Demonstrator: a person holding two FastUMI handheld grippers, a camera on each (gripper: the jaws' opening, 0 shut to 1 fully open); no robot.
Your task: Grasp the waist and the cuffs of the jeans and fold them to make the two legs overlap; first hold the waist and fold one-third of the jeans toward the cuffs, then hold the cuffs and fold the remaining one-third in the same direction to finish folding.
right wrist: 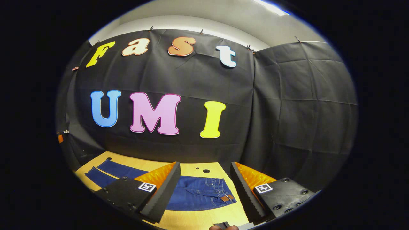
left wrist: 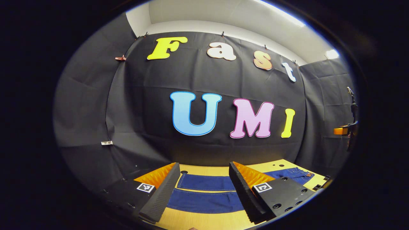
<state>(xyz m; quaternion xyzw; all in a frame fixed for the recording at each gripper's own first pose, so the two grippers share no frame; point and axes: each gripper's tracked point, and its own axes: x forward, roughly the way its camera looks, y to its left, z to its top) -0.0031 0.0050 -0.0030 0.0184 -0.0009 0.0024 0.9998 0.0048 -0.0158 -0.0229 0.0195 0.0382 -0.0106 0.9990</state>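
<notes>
Dark blue jeans [left wrist: 204, 191] lie flat on the wooden table [left wrist: 204, 220], the two legs side by side with a strip of table between them. In the left gripper view the legs run across under my left gripper [left wrist: 203, 191], which hovers open above them; the waist [left wrist: 295, 174] is off to the right. The right gripper view has the waist with its brown label [right wrist: 226, 198] straight ahead, and the legs [right wrist: 108, 172] stretch away to the left. My right gripper [right wrist: 204, 193] hangs open above the waist, holding nothing.
The black cloth wall stands close behind the table's far edge. Small holes [right wrist: 206, 171] dot the tabletop near the waist. An orange and black device [left wrist: 346, 130] shows at the right edge of the left gripper view. A fingertip [right wrist: 220, 227] shows at the bottom.
</notes>
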